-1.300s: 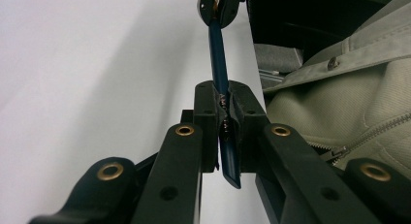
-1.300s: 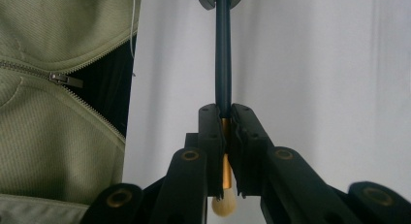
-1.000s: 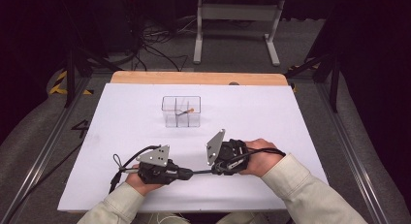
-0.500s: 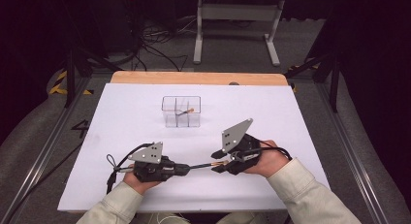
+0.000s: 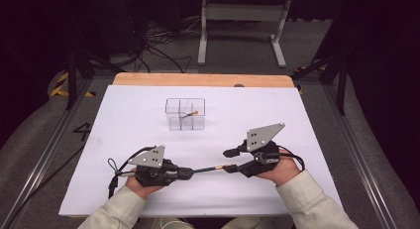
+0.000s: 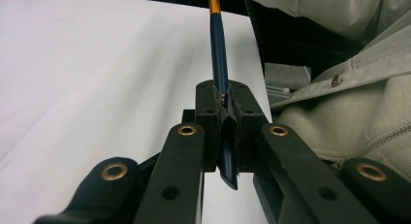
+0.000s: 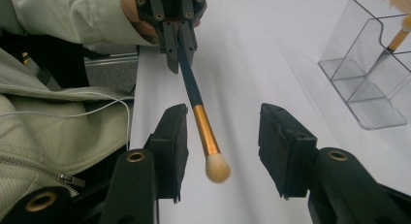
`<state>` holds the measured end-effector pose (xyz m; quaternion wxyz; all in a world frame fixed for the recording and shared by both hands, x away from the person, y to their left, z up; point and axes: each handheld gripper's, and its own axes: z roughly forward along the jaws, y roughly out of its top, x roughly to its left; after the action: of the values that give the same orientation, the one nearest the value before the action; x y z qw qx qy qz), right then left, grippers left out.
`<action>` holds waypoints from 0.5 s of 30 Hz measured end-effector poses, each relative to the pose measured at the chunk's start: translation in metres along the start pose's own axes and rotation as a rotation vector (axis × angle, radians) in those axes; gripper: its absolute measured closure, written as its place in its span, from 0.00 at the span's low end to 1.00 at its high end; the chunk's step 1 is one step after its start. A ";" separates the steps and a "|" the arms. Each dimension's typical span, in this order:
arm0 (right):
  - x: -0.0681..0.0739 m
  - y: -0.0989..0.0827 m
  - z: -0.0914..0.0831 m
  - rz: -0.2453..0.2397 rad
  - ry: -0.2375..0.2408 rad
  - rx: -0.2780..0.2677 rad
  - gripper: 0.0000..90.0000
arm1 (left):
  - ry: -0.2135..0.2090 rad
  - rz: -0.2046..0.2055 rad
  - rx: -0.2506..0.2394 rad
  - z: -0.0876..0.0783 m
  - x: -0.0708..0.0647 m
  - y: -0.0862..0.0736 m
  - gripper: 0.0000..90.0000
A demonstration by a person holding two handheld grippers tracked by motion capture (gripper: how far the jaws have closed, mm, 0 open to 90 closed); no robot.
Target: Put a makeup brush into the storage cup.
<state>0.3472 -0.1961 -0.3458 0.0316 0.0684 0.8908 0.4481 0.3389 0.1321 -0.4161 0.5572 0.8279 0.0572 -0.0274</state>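
The left gripper [image 6: 224,112] has its two jaws clamped tight on the dark blue handle of a makeup brush [image 6: 218,54]. The handle's slanted end pokes out behind the pads, toward the camera. In the right gripper view the same brush [image 7: 201,122] runs from that far gripper [image 7: 175,37] down toward the camera: blue handle, then a gold collar, then a pale round tuft of bristles. The tuft hangs between the two jaws of the right gripper [image 7: 224,151], which stand wide apart and touch nothing.

From the high view, there are two grippers, one in each hand. The left gripper [image 5: 184,173] lies low and points to the person's right, held by the left hand [image 5: 141,182]. The brush [image 5: 213,168] bridges the gap between them. The right gripper [image 5: 232,159] points left toward it, tilted so its grey plate stands up, with the right hand [image 5: 280,169] cupped under it. Both sleeves are pale.

One clear plastic organiser [image 5: 185,113] with several compartments stands farther back on the white table cover [image 5: 124,125], well apart from the grippers. One second brush [image 5: 189,113] leans inside it; which compartment cannot be told. In the right gripper view the organiser [image 7: 373,73] sits at upper right.

No readable writing shows.
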 end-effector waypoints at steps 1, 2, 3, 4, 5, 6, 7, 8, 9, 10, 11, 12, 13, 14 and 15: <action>0.001 -0.002 0.000 0.002 -0.008 -0.017 0.59 | 0.000 -0.002 -0.002 -0.001 0.000 0.000 0.94; 0.001 -0.004 -0.001 -0.001 -0.016 -0.035 0.59 | 0.002 -0.002 -0.009 -0.001 0.000 0.000 0.94; 0.002 -0.007 -0.002 0.001 -0.031 -0.056 0.59 | 0.003 -0.003 -0.011 -0.001 0.000 0.000 0.94; 0.002 -0.009 -0.003 0.004 -0.039 -0.069 0.59 | 0.001 -0.002 -0.014 -0.002 0.001 0.000 0.94; 0.002 -0.010 -0.004 0.010 -0.050 -0.082 0.58 | 0.003 -0.002 -0.017 -0.002 0.001 0.000 0.94; 0.002 -0.013 -0.005 0.015 -0.063 -0.109 0.58 | 0.004 -0.002 -0.021 -0.003 0.001 0.000 0.94; 0.003 -0.015 -0.007 0.018 -0.069 -0.129 0.58 | 0.005 -0.003 -0.024 -0.003 0.001 0.000 0.94; 0.003 -0.018 -0.008 0.024 -0.073 -0.148 0.58 | 0.004 -0.004 -0.026 -0.004 0.001 0.000 0.94; 0.003 -0.020 -0.008 0.027 -0.078 -0.152 0.57 | 0.005 -0.002 -0.029 -0.004 0.001 0.000 0.94; 0.004 -0.022 -0.007 0.030 -0.083 -0.154 0.57 | 0.006 -0.002 -0.030 -0.004 0.001 0.000 0.94; 0.004 -0.023 -0.007 0.031 -0.082 -0.161 0.57 | 0.008 -0.002 -0.031 -0.004 0.001 0.000 0.94; 0.004 -0.025 -0.007 0.033 -0.079 -0.168 0.58 | 0.006 -0.001 -0.034 -0.004 0.001 0.000 0.94; 0.004 -0.027 -0.006 0.039 -0.080 -0.172 0.58 | 0.007 0.000 -0.036 -0.004 0.001 0.000 0.94; 0.004 -0.029 -0.006 0.044 -0.073 -0.177 0.58 | 0.006 0.001 -0.037 -0.004 0.001 0.000 0.94; 0.003 -0.030 -0.005 0.047 -0.065 -0.182 0.59 | 0.004 0.000 -0.036 -0.003 0.001 0.000 0.94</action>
<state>0.3404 -0.2171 -0.3664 0.0560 0.1007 0.8431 0.5253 0.3399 0.1351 -0.4146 0.5720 0.8178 0.0587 -0.0248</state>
